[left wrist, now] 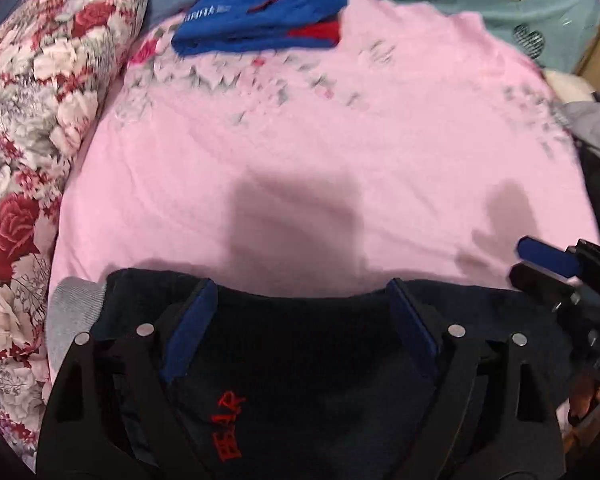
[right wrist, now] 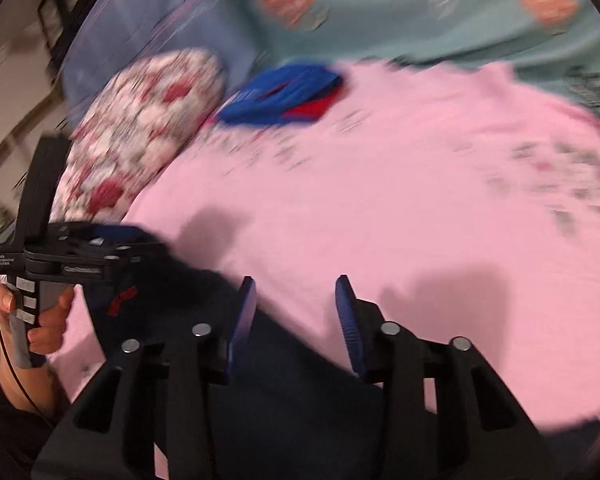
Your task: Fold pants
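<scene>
Pants (left wrist: 300, 360), dark navy with red lettering, lie at near edge of the bed's pink sheet (left wrist: 300, 160), under both claws. Left claw (left wrist: 302, 316) spread wide, released, fingers over the pants fabric, nothing pinched. Right claw (right wrist: 296, 320) also released, parted over the pants' edge and sheet. Grey cuff (left wrist: 74, 308) shows at near left. Floral pillow (left wrist: 40, 120) on left. Folded blue garment (left wrist: 260, 20) at far left of sheet. Teal blanket (right wrist: 420, 8) beyond, blurred.
</scene>
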